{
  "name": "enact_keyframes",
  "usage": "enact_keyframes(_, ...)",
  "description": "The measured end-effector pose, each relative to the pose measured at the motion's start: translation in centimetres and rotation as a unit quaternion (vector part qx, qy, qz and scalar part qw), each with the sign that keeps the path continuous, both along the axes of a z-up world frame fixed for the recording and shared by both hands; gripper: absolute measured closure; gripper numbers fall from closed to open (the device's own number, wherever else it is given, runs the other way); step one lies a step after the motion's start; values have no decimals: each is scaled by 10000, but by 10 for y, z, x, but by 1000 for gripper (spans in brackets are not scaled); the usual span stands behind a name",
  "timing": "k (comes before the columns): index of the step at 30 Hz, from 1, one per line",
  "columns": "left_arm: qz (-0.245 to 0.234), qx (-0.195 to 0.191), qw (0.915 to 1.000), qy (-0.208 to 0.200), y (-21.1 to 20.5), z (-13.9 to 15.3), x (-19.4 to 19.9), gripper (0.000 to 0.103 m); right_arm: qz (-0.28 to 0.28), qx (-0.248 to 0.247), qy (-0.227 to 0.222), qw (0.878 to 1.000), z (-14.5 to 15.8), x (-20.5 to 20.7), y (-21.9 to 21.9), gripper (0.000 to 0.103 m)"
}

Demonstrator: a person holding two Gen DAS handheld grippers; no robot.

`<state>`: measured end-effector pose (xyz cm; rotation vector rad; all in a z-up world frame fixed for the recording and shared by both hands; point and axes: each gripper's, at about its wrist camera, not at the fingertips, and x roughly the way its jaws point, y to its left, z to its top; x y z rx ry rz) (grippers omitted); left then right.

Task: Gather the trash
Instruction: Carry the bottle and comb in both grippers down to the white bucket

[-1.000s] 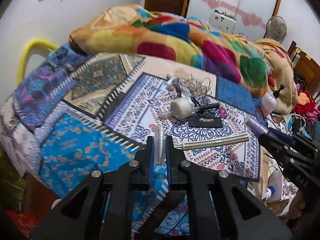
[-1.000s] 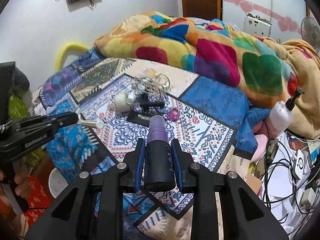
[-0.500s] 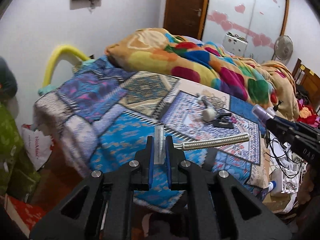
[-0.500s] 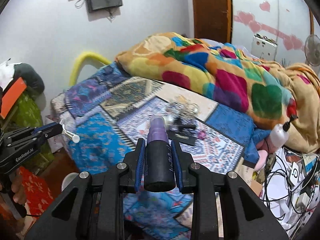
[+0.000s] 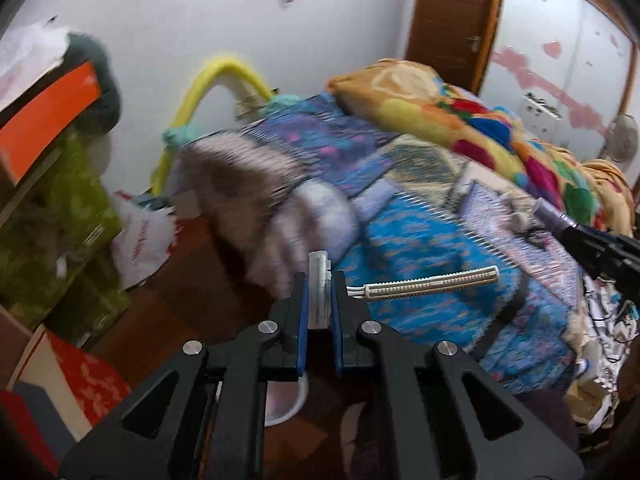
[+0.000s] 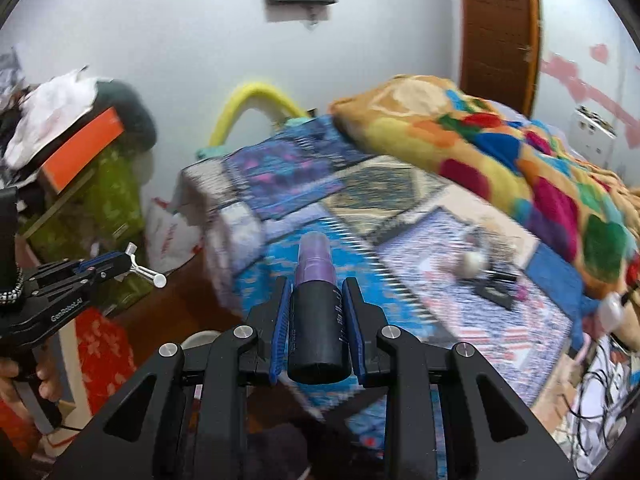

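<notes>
- An orange box (image 6: pixel 82 148) is being kept on a green pile by the wall, at the far left.
- A white plastic bag (image 5: pixel 140 240) is being left on the floor beside the bed.
- A disposable razor (image 5: pixel 432 283) is being squeezed by its head in the left gripper (image 5: pixel 319 280); its ridged handle is being pointed out to the right, over the blue bedsheet (image 5: pixel 420 248).
- A dark spray bottle (image 6: pixel 316 320) with a purple cap is being squeezed in the right gripper (image 6: pixel 316 292), above the edge of the bed.
- A colourful blanket (image 6: pixel 500 140) is being left bunched up on the far side of the bed.
</notes>
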<state>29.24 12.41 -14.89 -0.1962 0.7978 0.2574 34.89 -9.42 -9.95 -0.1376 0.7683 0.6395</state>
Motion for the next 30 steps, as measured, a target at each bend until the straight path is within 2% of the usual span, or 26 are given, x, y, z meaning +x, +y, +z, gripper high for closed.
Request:
enact_keyframes(8,542,6,9962,682,71,-63,-36,93,781,-316,377,9957,-35,-17,89,79)
enact_keyframes(14,848,-283,9881,1248,103,-124,-52,93,1288,-581,848,9863,-76,-24,150,79)
enact_keyframes(23,997,-673,9679,2208,126,-226,-48,93,1830,-1192,1726,9605,-149,-26,222,79)
enact_keyframes(26,983,-714,9617,2455,129,-252,-40,93,1899,-1423,1951,9516,-174,-22,241,79)
enact_keyframes(30,1012,-1043,9524,2678,135,-282,-31,93,1918,-1670,2186,9421,-202,-19,260,79)
